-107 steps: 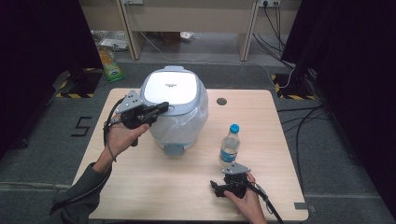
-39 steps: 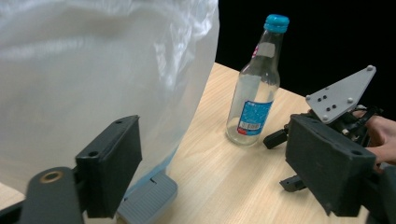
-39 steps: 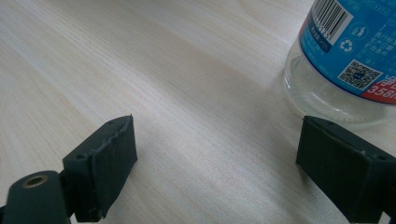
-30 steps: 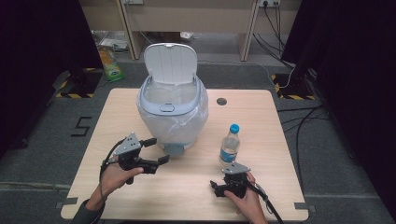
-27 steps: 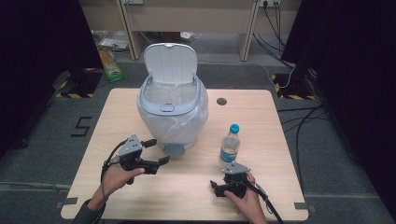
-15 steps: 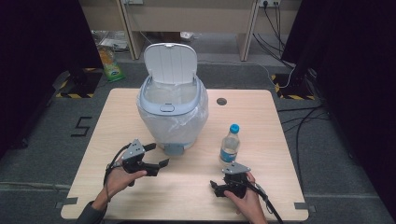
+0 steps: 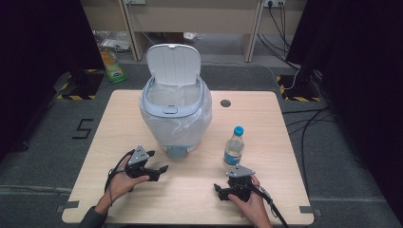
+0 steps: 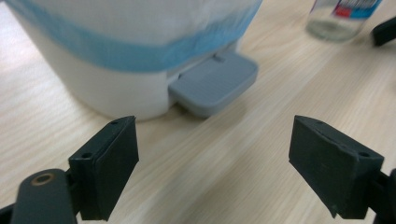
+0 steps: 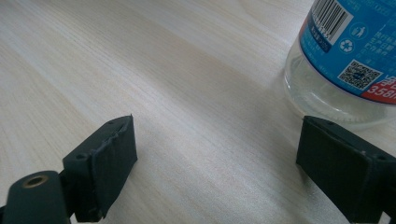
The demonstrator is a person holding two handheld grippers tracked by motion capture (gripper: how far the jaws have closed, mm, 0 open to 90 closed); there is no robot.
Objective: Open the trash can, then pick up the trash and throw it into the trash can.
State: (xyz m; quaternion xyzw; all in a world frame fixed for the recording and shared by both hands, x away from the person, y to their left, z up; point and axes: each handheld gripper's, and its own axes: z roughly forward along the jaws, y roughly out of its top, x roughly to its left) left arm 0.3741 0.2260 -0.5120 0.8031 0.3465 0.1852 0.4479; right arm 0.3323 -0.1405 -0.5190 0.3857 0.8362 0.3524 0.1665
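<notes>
A white pedal bin (image 7: 175, 114) with a clear liner stands mid-table, its lid (image 7: 172, 63) raised upright. Its grey pedal (image 7: 177, 151) (image 8: 214, 82) sticks out at the front. A clear water bottle (image 7: 233, 149) (image 9: 348, 56) with a blue cap and label stands upright to the bin's right. My left gripper (image 7: 160, 169) (image 8: 212, 172) rests low at the front left, open, aimed at the pedal and the bin's base (image 8: 116, 56), nothing between its jaws. My right gripper (image 7: 217, 191) (image 9: 215, 172) lies open near the front edge, just in front of the bottle, holding nothing.
The wooden table (image 7: 294, 156) has a round cable hole (image 7: 225, 103) behind the bottle. Bare wood lies between the two grippers. Dark curtains flank the table, and a green packet (image 7: 111, 64) lies on the floor beyond the far left corner.
The bin's lid, shut 3.6 s ago with my left gripper on it, now stands open. My left gripper has come down toward the front of the table. The right gripper has stayed put.
</notes>
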